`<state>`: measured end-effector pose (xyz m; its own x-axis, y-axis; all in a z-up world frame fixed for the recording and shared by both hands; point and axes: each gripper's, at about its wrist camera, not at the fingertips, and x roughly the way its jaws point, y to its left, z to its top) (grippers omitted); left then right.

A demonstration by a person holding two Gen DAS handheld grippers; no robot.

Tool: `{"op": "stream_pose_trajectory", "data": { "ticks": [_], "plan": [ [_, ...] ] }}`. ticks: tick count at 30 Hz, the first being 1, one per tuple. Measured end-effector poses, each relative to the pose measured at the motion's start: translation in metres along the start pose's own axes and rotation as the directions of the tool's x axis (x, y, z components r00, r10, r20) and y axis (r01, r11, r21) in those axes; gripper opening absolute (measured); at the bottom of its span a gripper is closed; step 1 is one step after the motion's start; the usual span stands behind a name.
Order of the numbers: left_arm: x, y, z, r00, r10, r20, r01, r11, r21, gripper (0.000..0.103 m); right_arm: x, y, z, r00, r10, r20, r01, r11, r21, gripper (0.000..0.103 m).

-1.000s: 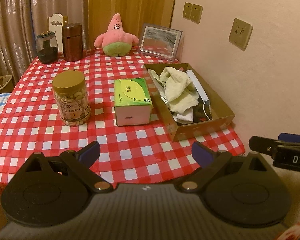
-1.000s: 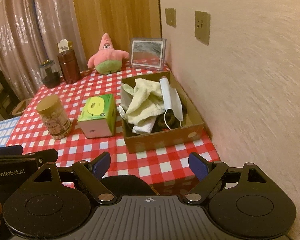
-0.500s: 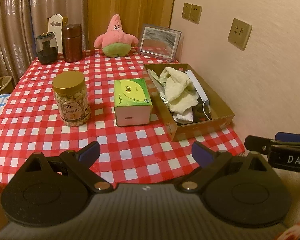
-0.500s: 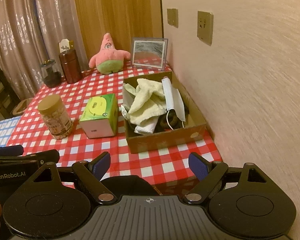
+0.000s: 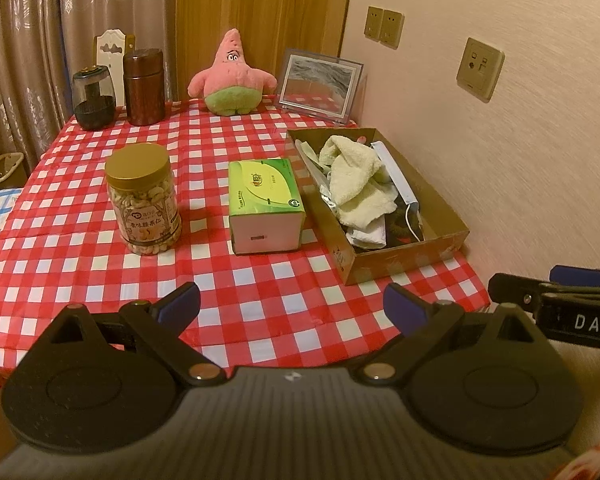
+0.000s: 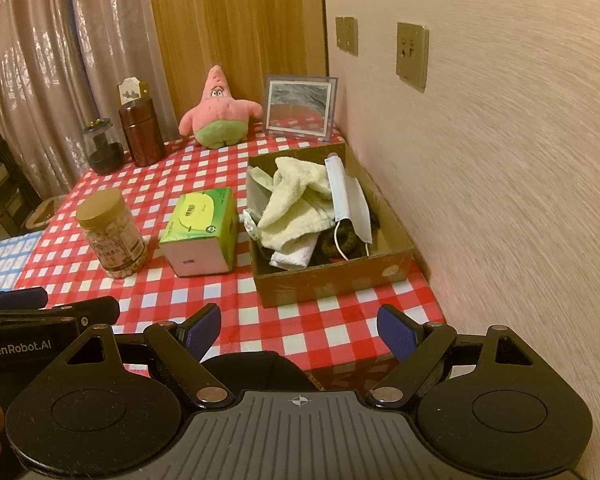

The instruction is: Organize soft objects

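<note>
A cardboard box stands at the right side of the red checked table, by the wall. It holds a pale yellow towel, a face mask, white cloth and dark bands. A pink star plush sits upright at the table's far edge. My left gripper is open and empty above the table's near edge. My right gripper is open and empty, just off the near edge, in front of the box.
A green tissue box lies left of the cardboard box. A nut jar stands further left. A brown canister, a dark glass jar and a picture frame stand at the back. The wall runs along the right.
Both grippers have barely shifted; the right view has crept slightly nearer the table. Both stay open and empty. Nothing on the table has moved.
</note>
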<state>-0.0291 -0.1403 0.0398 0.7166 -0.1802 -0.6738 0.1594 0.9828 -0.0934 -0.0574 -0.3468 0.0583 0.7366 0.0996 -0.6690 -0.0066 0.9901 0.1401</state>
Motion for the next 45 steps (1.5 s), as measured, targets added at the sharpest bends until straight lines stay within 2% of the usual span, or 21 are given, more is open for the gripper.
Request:
{"op": "stream_pose_trajectory", "data": {
  "ticks": [45],
  "plan": [
    [0.0019,-0.0032,0.0025,1.000,-0.005,-0.002,0.005,1.000,0.008,0.097,0.0014,-0.0018,0.0000,1.000,0.001,0.000,-0.001,1.000,0.002,0.085]
  ]
}}
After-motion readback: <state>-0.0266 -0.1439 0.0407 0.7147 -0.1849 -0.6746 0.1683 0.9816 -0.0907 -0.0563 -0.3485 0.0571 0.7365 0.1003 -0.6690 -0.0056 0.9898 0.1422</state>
